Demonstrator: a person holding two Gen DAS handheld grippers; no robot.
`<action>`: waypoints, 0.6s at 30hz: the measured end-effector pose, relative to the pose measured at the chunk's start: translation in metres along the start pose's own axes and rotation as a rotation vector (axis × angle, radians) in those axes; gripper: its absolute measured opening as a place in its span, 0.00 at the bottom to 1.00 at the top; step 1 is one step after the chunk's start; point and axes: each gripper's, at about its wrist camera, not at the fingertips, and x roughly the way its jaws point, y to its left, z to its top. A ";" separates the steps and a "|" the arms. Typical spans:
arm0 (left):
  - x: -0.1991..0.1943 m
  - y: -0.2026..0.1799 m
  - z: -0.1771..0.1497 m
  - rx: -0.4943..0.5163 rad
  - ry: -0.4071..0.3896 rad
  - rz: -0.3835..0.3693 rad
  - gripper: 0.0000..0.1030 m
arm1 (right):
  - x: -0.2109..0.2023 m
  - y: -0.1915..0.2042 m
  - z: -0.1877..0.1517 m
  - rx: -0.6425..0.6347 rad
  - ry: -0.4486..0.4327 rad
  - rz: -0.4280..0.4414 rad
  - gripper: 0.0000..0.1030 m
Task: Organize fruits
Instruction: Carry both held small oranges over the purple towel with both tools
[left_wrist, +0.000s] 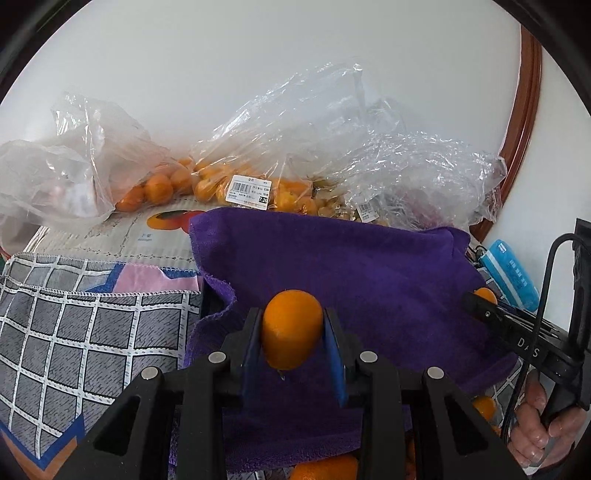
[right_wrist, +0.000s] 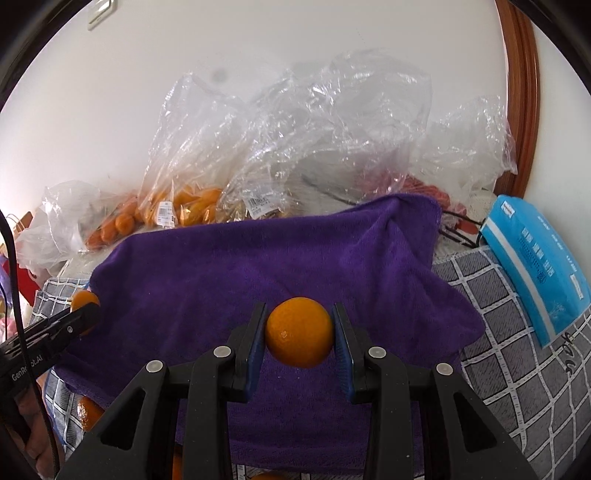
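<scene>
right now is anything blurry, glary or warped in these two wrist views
Left wrist view: sharp orange, glare on the plastic bags, door frame bowed. Right wrist view: the same bags glinting, dark corners, purple towel evenly lit.

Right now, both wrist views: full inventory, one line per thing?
held oranges: two, orange, one in the left claw, one in the right claw
loose oranges: at least two, orange, partly hidden at the near edge of the towel
purple towel: one, purple, spread under both claws
checked cloth: one, grey and white with pink and blue patches, under the towel
plastic bags: several, clear, along the wall behind the towel; some hold small orange fruit, one something red
price labels: at least two, white, on the bags
blue pack: one, blue and white, right of the towel
wooden frame: one, brown, far right by the wall
hand: one in view, on the right claw's handle
</scene>
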 end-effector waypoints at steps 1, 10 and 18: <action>0.002 -0.002 -0.001 0.016 0.008 0.004 0.30 | 0.002 -0.001 -0.001 0.002 0.009 0.000 0.33; 0.009 -0.007 -0.006 0.029 0.039 -0.018 0.30 | 0.014 -0.001 -0.007 0.001 0.042 -0.008 0.33; 0.011 -0.003 -0.007 0.011 0.051 -0.022 0.30 | 0.026 0.000 -0.009 -0.001 0.079 -0.015 0.33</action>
